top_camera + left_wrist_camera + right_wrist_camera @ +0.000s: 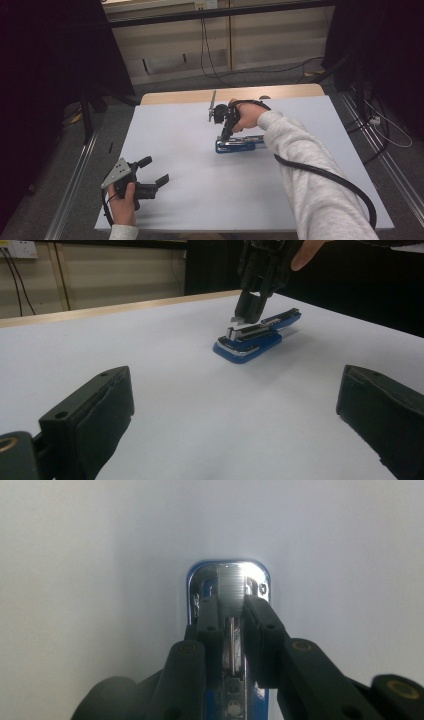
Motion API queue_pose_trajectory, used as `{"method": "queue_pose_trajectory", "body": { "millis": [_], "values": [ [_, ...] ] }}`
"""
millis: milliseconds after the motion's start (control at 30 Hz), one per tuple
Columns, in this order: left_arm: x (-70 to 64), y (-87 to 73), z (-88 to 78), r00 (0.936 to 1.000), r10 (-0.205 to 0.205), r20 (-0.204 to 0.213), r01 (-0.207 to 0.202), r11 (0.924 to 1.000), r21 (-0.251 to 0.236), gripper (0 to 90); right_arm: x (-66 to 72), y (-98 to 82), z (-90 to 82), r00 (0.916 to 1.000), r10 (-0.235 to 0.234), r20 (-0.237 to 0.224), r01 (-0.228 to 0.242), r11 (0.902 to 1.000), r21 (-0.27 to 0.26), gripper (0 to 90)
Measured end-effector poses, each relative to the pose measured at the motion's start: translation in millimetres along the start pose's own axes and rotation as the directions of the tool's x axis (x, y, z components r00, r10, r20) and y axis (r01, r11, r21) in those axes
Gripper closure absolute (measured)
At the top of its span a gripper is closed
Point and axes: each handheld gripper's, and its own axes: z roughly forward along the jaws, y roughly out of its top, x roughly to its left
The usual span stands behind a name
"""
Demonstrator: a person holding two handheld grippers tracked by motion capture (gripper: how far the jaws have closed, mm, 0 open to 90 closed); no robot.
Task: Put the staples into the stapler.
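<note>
On the left, the left gripper (pixel 152 184) rests low on the white surface (pixel 200 200), fingers (pixel 95 415) spread wide with nothing between them. Across to the middle, the blue stapler (pixel 240 144) lies open and flat, well apart from that gripper. Above it the right gripper (pixel 225 136) points down, fingers (pixel 212 625) narrowed onto a small silver strip of staples (pixel 232 587) over the stapler's channel. Its lower end is hidden between the pads, and the stapler's back end is covered by the sleeve (pixel 300 155).
</note>
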Motion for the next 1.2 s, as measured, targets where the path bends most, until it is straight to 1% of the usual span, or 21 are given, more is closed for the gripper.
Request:
{"method": "queue_pose_trajectory", "body": {
  "millis": [67, 133, 233, 267, 300, 333, 500, 567, 633, 700, 933, 1000, 1033, 1100, 1167, 1200],
  "values": [
    [0.1, 0.0, 0.3, 1.0000, 0.001, 0.001, -0.001, 1.0000, -0.001, 1.9, 0.6, -0.4, 2.0, 1.0000, -0.001, -0.007, 0.001, 1.0000, 0.004, 78.3],
    [0.2, 0.1, 0.6, 1.0000, 0.005, 0.003, -0.005, 1.0000, -0.001, 1.9, 0.8, -0.5, 2.7, 1.0000, -0.002, -0.002, 0.002, 0.9999, 0.013, 78.3],
    [0.0, 0.1, 0.6, 1.0000, 0.003, 0.005, -0.003, 1.0000, -0.001, 2.0, 0.4, -0.6, 5.5, 1.0000, -0.002, -0.009, 0.002, 1.0000, 0.006, 78.3],
    [0.0, 0.0, 0.6, 1.0000, 0.002, 0.005, -0.002, 1.0000, -0.002, 2.0, 0.8, -0.7, 5.9, 1.0000, 0.000, -0.003, 0.000, 0.9999, 0.010, 78.3],
    [0.0, 0.0, 0.5, 1.0000, 0.002, 0.005, -0.002, 1.0000, -0.001, 2.0, 0.3, -1.0, 6.9, 0.9999, -0.004, -0.009, 0.004, 1.0000, 0.009, 78.3],
    [0.0, 0.0, 0.4, 1.0000, 0.001, 0.004, -0.001, 1.0000, 0.000, 2.0, 0.3, -1.0, 6.7, 0.9999, -0.007, -0.009, 0.007, 0.9999, 0.015, 78.3],
    [-0.3, -0.1, 0.6, 1.0000, 0.001, 0.006, -0.001, 1.0000, 0.001, 2.0, -0.4, -2.0, 6.2, 0.9999, -0.007, -0.010, 0.007, 0.9999, 0.011, 78.3],
    [-0.4, -0.1, 0.7, 1.0000, 0.002, 0.006, -0.002, 1.0000, 0.001, 2.0, -1.1, -2.3, 5.8, 0.9999, -0.013, -0.002, 0.013, 0.9997, 0.018, 78.3],
    [-0.6, -0.1, 0.9, 1.0000, 0.001, 0.007, -0.001, 1.0000, 0.000, 2.0, -1.0, -2.6, 5.2, 1.0000, -0.001, -0.007, 0.001, 0.9999, 0.011, 78.3],
    [-0.8, -0.2, 1.0, 1.0000, 0.000, 0.006, 0.000, 1.0000, 0.001, 2.0, -1.2, -2.9, 5.7, 1.0000, -0.008, -0.005, 0.008, 0.9998, 0.016, 78.3],
    [-1.0, -0.1, 1.2, 1.0000, 0.000, 0.006, 0.000, 1.0000, 0.000, 2.0, -1.5, -3.9, 7.3, 0.9999, -0.008, -0.013, 0.009, 0.9998, 0.017, 78.2],
    [-1.0, -0.1, 1.3, 1.0000, -0.001, 0.007, 0.001, 1.0000, 0.001, 2.0, -1.3, -4.2, 7.2, 0.9999, -0.004, -0.012, 0.004, 1.0000, -0.002, 78.2],
    [-1.0, -0.1, 1.3, 1.0000, 0.000, 0.007, 0.000, 1.0000, 0.001, 2.0, -1.5, -3.8, 6.6, 0.9999, -0.009, -0.009, 0.009, 0.9999, 0.011, 78.2],
    [-1.2, -0.2, 1.5, 1.0000, 0.001, 0.009, -0.001, 1.0000, 0.004, 2.0, -1.7, -4.1, 6.4, 0.9999, -0.010, -0.009, 0.010, 0.9999, 0.004, 78.3],
    [-1.2, -0.2, 1.6, 1.0000, 0.000, 0.010, 0.000, 1.0000, 0.004, 2.0, -2.0, -4.1, 6.0, 0.9999, -0.014, 0.000, 0.014, 0.9998, 0.017, 78.2],
    [-1.3, -0.2, 1.8, 1.0000, 0.000, 0.009, 0.000, 1.0000, 0.003, 2.0, -2.1, -4.5, 6.8, 0.9999, -0.012, -0.001, 0.012, 0.9999, 0.012, 78.2]
  ]
}}
